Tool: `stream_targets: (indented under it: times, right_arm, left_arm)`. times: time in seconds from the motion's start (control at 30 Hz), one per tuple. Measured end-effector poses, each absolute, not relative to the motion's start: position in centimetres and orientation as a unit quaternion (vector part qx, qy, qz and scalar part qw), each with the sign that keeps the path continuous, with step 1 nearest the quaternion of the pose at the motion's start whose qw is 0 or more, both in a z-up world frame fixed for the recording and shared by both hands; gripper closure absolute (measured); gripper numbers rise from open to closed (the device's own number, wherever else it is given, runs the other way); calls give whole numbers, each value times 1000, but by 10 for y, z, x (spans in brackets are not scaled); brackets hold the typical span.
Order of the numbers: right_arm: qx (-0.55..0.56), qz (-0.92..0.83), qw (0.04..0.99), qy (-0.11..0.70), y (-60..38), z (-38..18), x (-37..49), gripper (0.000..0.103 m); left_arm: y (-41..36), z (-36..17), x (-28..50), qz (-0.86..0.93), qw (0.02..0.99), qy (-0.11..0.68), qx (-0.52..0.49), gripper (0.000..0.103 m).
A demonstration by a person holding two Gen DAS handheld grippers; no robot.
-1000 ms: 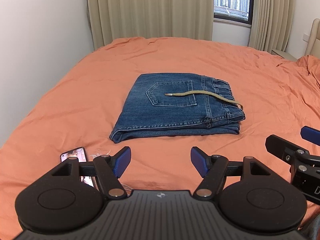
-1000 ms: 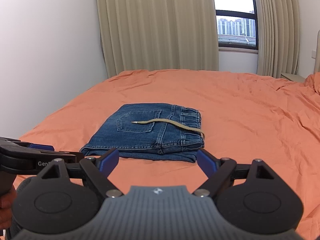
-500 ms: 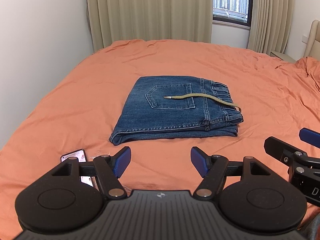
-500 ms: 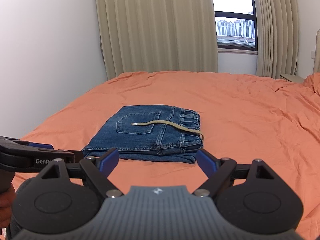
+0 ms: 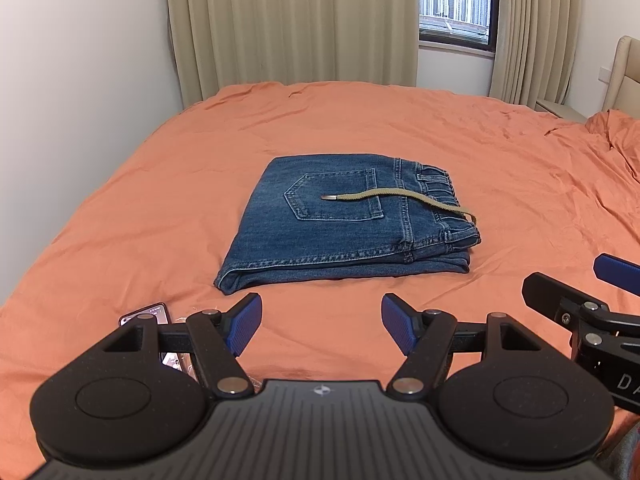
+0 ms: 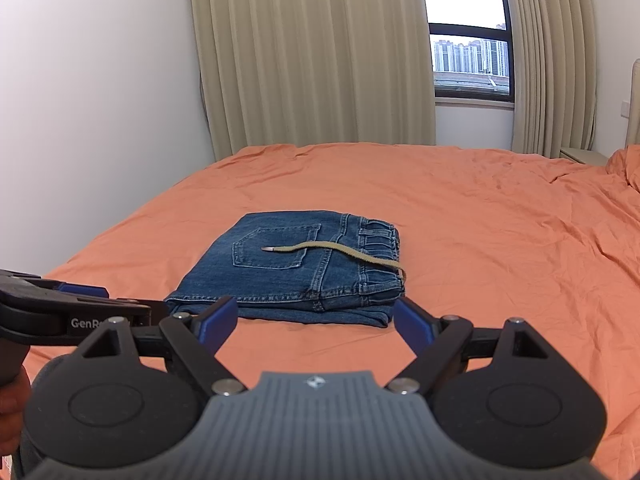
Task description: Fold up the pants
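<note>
Blue denim pants (image 5: 344, 224) lie folded in a flat rectangle on the orange bed, back pocket up, with a tan drawstring (image 5: 400, 196) lying across the top. They also show in the right wrist view (image 6: 296, 268). My left gripper (image 5: 322, 322) is open and empty, held short of the pants' near edge. My right gripper (image 6: 316, 322) is open and empty, also short of the near edge. The right gripper shows at the right of the left wrist view (image 5: 580, 304).
The orange bedsheet (image 5: 480, 140) covers a wide bed. A phone (image 5: 148, 314) lies on the sheet at the near left, partly behind my left gripper. A white wall runs along the left side. Beige curtains (image 6: 312, 60) and a window stand behind the bed.
Both grippers have drawn back and tilted up a little, so the pants sit slightly farther away in both views. The pants have not moved.
</note>
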State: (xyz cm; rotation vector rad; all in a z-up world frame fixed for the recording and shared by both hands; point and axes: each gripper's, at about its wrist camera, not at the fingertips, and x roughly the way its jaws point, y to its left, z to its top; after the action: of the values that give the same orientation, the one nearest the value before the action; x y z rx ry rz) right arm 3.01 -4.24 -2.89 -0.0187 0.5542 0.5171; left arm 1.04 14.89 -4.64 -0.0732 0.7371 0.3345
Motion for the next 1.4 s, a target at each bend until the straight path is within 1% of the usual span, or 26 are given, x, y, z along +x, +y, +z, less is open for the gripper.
stream_targets:
  times: [1.4]
  right_arm:
    - [0,238,932,274,-48,-27,30,22]
  left_arm:
    - [140,-38,7,160,922,351,-30,23]
